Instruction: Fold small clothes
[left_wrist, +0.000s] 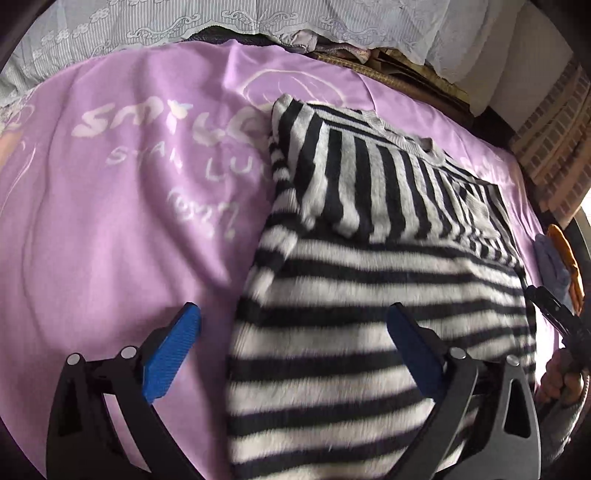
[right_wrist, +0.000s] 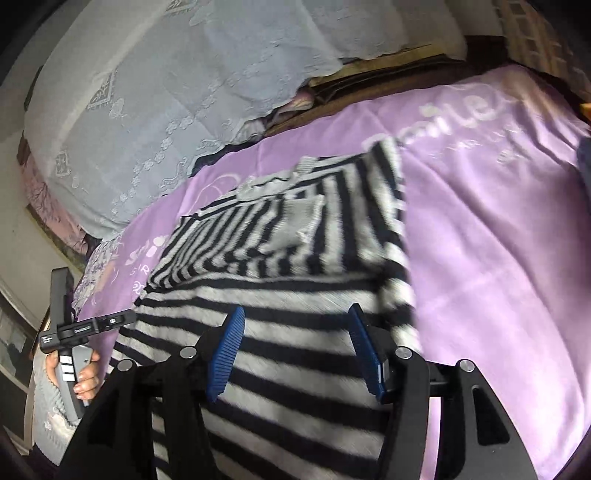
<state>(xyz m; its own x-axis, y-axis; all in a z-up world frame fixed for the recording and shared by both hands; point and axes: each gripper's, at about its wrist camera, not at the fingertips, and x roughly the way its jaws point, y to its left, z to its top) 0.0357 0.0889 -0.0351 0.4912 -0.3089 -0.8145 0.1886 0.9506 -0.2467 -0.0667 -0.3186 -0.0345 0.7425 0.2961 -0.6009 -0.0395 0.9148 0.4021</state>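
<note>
A black-and-white striped fuzzy sweater (left_wrist: 369, 280) lies on a purple blanket (left_wrist: 110, 192), its sleeves folded in across the chest and its grey collar at the far end. My left gripper (left_wrist: 291, 332) is open and empty, hovering over the sweater's near left edge. The sweater also shows in the right wrist view (right_wrist: 295, 288). My right gripper (right_wrist: 295, 332) is open and empty above the sweater's lower body. The left gripper's handle, held in a hand, shows at the left of the right wrist view (right_wrist: 74, 343).
The purple blanket (right_wrist: 498, 240) carries white lettering and spreads on both sides of the sweater. A pale lace-edged bedspread (right_wrist: 166, 92) lies at the far side. An orange and blue item (left_wrist: 557, 258) sits at the blanket's right edge.
</note>
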